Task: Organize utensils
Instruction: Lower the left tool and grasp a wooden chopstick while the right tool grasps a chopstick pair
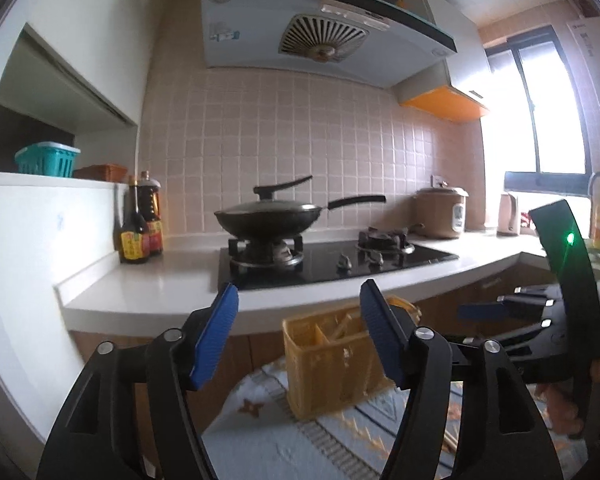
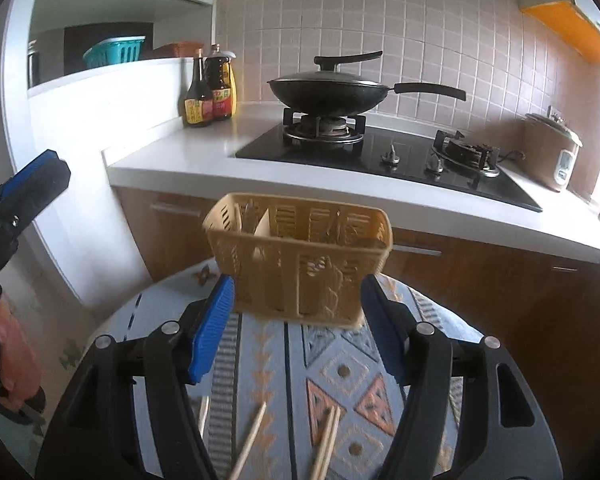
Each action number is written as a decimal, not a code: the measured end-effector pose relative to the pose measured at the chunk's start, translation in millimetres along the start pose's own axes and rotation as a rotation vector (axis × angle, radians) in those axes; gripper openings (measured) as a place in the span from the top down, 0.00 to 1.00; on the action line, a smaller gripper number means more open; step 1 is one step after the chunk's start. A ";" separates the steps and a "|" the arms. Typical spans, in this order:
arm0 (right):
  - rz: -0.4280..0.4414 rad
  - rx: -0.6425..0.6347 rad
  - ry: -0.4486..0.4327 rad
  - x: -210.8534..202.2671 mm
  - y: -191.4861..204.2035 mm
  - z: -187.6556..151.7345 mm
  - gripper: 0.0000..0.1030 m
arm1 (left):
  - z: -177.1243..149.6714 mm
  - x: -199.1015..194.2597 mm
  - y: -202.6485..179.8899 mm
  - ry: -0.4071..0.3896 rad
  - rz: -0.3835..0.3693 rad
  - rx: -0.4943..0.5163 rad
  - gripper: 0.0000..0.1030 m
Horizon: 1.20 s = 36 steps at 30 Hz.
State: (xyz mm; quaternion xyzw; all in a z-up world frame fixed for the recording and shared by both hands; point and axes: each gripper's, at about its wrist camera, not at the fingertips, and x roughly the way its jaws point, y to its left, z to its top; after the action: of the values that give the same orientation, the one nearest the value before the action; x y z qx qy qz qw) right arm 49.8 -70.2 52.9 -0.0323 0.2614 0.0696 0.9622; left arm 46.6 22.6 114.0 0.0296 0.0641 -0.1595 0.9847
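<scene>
Kitchen; patterned surface [image 2: 340, 364] carries yellow caddy [image 2: 300, 256], some utensils inside. Chopsticks [image 2: 326, 440] loose: sorting unfinished. Left gripper [image 1: 298, 336], right gripper [image 2: 296, 328]: jaws spread, empty.

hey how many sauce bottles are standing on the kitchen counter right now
2. A slim dark sauce bottle stands in front at the counter's left end, against the white partition; a wider bottle stands just behind it, nearer the tiled wall. More could be hidden behind them.

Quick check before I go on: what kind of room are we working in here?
A home kitchen, almost certainly: a lidded wok sits on a gas hob under a range hood, with sauce bottles and a rice cooker on the white counter.
</scene>
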 end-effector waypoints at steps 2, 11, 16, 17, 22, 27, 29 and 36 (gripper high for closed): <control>-0.014 -0.008 0.004 -12.8 -0.8 -4.4 0.40 | -1.6 -7.3 -1.8 0.018 0.004 0.006 0.39; -0.036 0.041 0.131 -39.0 -21.3 -33.3 0.28 | -11.0 -42.9 6.5 0.093 0.001 -0.095 0.36; 0.091 0.192 0.399 5.0 -45.7 -69.2 0.29 | -52.3 -3.8 -2.7 0.467 -0.122 -0.159 0.39; 0.126 0.226 0.454 16.9 -50.7 -79.0 0.32 | -63.6 3.5 -5.1 0.529 -0.128 -0.169 0.44; 0.243 0.362 0.629 65.7 -70.0 -117.3 0.61 | -115.7 33.7 -16.7 0.720 -0.144 -0.199 0.47; 0.179 0.314 0.650 77.0 -61.3 -120.5 0.62 | -143.0 48.0 -32.6 0.833 -0.131 -0.162 0.47; 0.151 0.277 0.666 81.5 -51.9 -119.7 0.62 | -149.1 52.1 -38.0 0.851 -0.097 -0.140 0.47; 0.050 0.173 0.705 106.7 -26.9 -122.8 0.63 | -164.9 67.3 -54.7 0.910 -0.040 -0.055 0.62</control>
State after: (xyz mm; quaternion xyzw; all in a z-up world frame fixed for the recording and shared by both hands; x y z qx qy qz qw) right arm 83.7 -96.4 -106.3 0.0335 0.5828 0.0556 0.8100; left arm 73.3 -37.1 -60.5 0.0693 0.4949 -0.1477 0.8535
